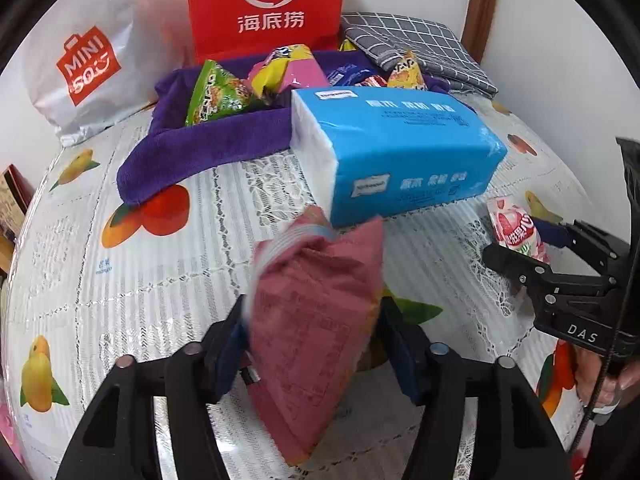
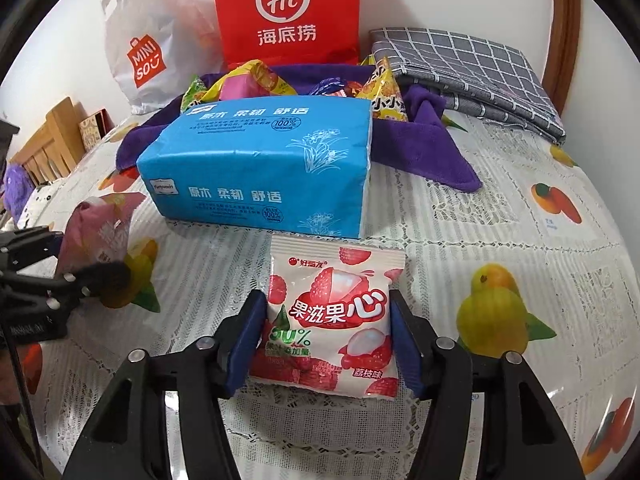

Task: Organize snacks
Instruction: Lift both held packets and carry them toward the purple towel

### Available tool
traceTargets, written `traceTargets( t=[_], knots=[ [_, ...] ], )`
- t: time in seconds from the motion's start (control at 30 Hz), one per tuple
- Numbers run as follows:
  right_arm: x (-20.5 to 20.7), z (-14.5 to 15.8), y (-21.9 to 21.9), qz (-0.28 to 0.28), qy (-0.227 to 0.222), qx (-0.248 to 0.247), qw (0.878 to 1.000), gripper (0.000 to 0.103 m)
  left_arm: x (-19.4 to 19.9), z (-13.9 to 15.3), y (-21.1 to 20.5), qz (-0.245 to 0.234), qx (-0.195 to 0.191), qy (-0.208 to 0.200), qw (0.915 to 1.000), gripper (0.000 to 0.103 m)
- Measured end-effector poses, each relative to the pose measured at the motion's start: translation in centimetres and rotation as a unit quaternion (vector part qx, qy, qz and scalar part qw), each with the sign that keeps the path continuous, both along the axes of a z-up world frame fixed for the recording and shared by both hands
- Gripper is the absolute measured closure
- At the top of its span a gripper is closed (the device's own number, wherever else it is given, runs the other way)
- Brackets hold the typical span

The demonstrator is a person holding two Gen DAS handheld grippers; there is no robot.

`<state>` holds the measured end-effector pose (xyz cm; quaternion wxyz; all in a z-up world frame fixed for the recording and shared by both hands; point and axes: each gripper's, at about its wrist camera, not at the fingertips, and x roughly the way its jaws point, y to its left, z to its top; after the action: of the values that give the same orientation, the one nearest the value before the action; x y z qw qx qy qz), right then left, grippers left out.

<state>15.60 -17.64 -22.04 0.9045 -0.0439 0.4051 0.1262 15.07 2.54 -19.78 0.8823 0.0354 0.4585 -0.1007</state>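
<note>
My left gripper (image 1: 314, 344) is shut on a dusty-pink snack bag (image 1: 316, 320) and holds it above the table; the bag also shows in the right wrist view (image 2: 100, 228). My right gripper (image 2: 326, 332) is shut on a white and red lychee candy packet (image 2: 332, 320), seen in the left wrist view too (image 1: 516, 228). A purple cloth basket (image 1: 208, 144) at the back holds several snack packets (image 1: 224, 92). It also shows in the right wrist view (image 2: 424, 140).
A blue tissue pack (image 1: 400, 148) (image 2: 264, 168) lies between the grippers and the basket. A red paper bag (image 2: 286, 12), a white Miniso bag (image 2: 148, 48) and a folded grey checked cloth (image 2: 472, 72) stand behind. The table has a fruit-print cover (image 2: 500, 220).
</note>
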Motion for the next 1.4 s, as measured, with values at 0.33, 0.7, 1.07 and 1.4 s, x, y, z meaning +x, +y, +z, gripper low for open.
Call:
traceTargets(
  t=[0.33, 0.7, 1.07, 1.4],
  knots=[
    [-0.4, 0.0, -0.1, 0.018, 0.004, 0.007, 1.000, 0.026, -1.0, -0.3, 0.1, -0.005, 0.000, -0.031, 0.9995, 0.030],
    [-0.5, 0.0, -0.3, -0.002, -0.004, 0.004, 1.000, 0.042, -1.6, 0.2, 0.7, 0.006, 0.005, -0.028, 0.9996, 0.063],
    [-2.1, 1.2, -0.7, -0.008, -0.010, 0.022, 1.000, 0.044, -2.9, 3.2, 1.9, -0.002, -0.075, 0.002, 0.9971, 0.066],
    [-4.6, 7.7, -0.6, -0.013, -0.041, 0.032, 0.999, 0.044, -3.9, 8.8, 0.7, -0.017, -0.094, -0.009, 0.9953, 0.066]
  ],
)
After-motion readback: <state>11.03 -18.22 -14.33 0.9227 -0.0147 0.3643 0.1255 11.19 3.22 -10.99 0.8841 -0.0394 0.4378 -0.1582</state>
